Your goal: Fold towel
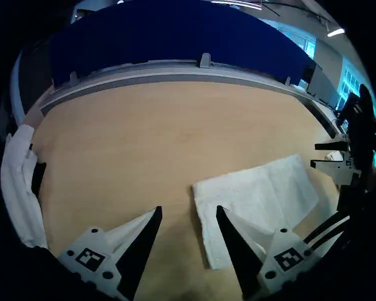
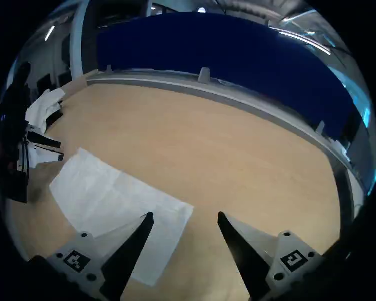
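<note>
Left hand-held gripper point(image 1: 188, 207) wide apart, empty, right hand-held gripper point(image 2: 185, 213) likewise, towel point(image 1: 258, 193) flat on table point(image 1: 138, 140).

Left claw point(image 1: 188, 210): I read both fingers spread wide, nothing gripped between them.
Right claw point(image 2: 185, 215): I read the fingers equally parted, empty.
Attitude: I see both angled downward.

A pale wooden tabletop point(image 1: 163, 130) spreads wide, edged at its far side by a grey rail point(image 1: 163, 70) with a small grey bracket point(image 1: 205, 60) standing on it. Behind the rail rises a dark blue partition point(image 1: 178, 35), and past its right end are bright windows point(image 1: 348, 80) and a ceiling light strip point(image 1: 336, 32). At the table's left edge lies a crumpled heap of white cloth point(image 1: 17, 190), with something dark just beside it.
</note>
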Demonstrator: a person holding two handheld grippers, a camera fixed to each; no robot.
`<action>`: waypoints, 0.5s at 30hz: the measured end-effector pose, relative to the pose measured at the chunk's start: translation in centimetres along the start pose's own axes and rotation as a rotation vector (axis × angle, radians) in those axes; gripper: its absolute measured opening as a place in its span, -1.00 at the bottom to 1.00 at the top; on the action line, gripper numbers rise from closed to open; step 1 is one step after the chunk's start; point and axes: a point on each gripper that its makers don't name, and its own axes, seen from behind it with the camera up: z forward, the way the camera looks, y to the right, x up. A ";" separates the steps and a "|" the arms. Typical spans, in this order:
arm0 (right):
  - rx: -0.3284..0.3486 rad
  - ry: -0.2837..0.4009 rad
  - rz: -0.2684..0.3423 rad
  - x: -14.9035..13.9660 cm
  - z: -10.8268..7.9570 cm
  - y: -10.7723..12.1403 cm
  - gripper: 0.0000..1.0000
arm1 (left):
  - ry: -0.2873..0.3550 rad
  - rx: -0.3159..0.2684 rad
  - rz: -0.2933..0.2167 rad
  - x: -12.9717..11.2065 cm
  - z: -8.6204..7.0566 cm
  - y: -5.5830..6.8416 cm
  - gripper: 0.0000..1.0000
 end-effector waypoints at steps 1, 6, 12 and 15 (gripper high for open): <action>0.000 0.001 0.002 0.0 -0.1 0.0 0.98 | 0.000 -0.002 -0.001 0.0 -0.1 0.0 0.65; 0.003 0.002 0.006 -0.2 -0.5 -0.2 0.99 | 0.001 -0.005 -0.005 -0.1 -0.3 0.0 0.69; 0.012 -0.004 0.003 -0.8 -1.3 -0.6 0.99 | 0.003 -0.009 -0.001 -0.2 -0.8 0.3 0.70; 0.019 -0.004 -0.003 -1.2 -2.0 -0.9 0.99 | 0.005 -0.013 0.005 -0.5 -1.4 0.6 0.70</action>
